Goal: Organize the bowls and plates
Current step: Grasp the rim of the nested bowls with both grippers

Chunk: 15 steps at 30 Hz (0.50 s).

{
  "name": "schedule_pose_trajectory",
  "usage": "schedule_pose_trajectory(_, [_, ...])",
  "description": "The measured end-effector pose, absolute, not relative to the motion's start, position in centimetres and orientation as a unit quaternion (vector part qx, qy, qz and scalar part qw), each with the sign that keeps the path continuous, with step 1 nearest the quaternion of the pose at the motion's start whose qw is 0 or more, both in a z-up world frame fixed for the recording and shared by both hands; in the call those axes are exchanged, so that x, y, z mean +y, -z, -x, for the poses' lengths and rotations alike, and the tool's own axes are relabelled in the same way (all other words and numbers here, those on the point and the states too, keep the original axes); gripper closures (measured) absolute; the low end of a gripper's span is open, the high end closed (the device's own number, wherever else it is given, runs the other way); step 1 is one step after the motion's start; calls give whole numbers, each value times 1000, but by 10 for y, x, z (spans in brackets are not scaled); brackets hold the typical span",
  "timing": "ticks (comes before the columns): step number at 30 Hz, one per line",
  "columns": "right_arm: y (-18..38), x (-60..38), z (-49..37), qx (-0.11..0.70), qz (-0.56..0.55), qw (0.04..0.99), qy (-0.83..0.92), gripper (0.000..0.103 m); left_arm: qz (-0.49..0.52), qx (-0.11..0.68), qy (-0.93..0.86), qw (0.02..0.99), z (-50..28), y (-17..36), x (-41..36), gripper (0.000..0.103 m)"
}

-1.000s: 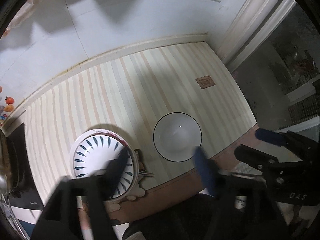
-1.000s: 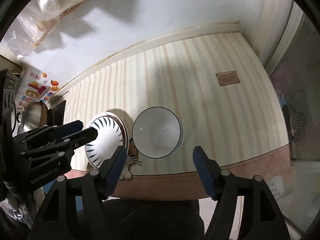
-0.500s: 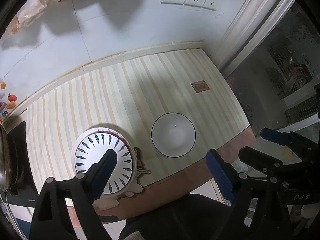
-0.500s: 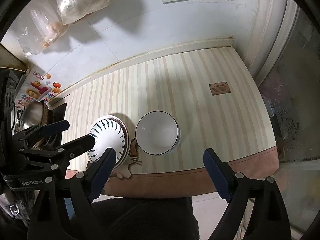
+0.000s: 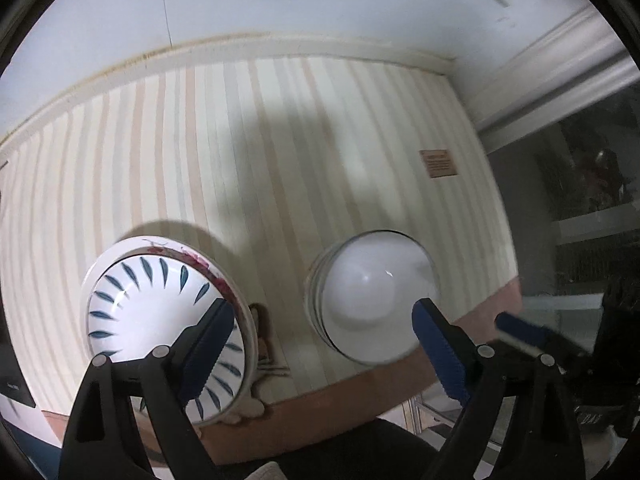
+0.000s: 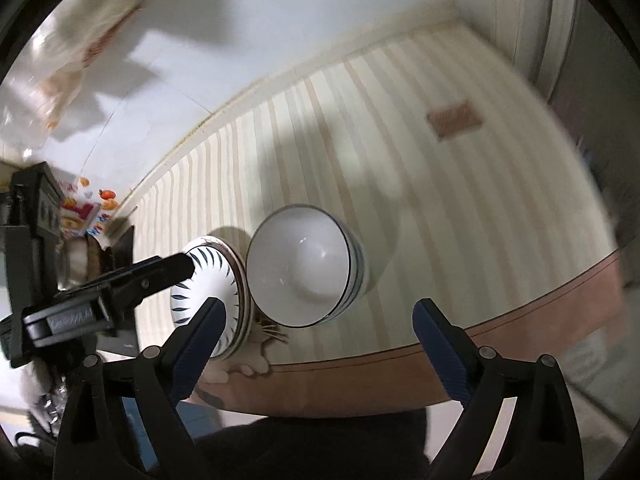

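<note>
A stack of plates, the top one white with a blue leaf pattern (image 5: 160,312), sits near the table's front edge; it also shows in the right wrist view (image 6: 212,280). Beside it on the right stands a stack of white bowls with dark rims (image 5: 372,296), also seen in the right wrist view (image 6: 304,272). My left gripper (image 5: 320,344) is open and empty, hovering above and between plates and bowls. My right gripper (image 6: 320,344) is open and empty, just in front of the bowls. The left gripper's body (image 6: 100,292) reaches over the plates in the right wrist view.
The striped tablecloth (image 5: 240,152) has a brown label (image 5: 439,163) at the right and a brown front border (image 6: 520,312). A white tiled wall (image 5: 280,0) stands behind. A dark appliance and stickers (image 6: 80,208) are at the left.
Both grippers have dropped closer to the table, so plates and bowls look much larger. Both stay open. The plates and bowls have not moved.
</note>
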State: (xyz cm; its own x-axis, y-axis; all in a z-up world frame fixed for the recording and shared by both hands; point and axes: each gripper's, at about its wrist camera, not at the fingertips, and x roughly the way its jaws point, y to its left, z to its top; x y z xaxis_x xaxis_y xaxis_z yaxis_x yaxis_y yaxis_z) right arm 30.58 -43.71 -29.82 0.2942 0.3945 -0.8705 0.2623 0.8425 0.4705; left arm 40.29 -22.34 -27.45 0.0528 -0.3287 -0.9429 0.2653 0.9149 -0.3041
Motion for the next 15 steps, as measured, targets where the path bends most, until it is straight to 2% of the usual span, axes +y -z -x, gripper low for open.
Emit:
schedule_pose_trajectory(8, [400, -447, -317, 607, -386, 691, -70, 6, 78, 722, 211, 654, -440, 345, -231, 12])
schedule_pose_trajectory(12, [431, -443, -323, 601, -418, 674, -91, 6, 77, 735, 218, 637, -447, 363, -240, 13])
schedule_pose_trajectory(15, [445, -439, -327, 601, -423, 671, -98, 6, 67, 737, 234, 630, -447, 371, -251, 18])
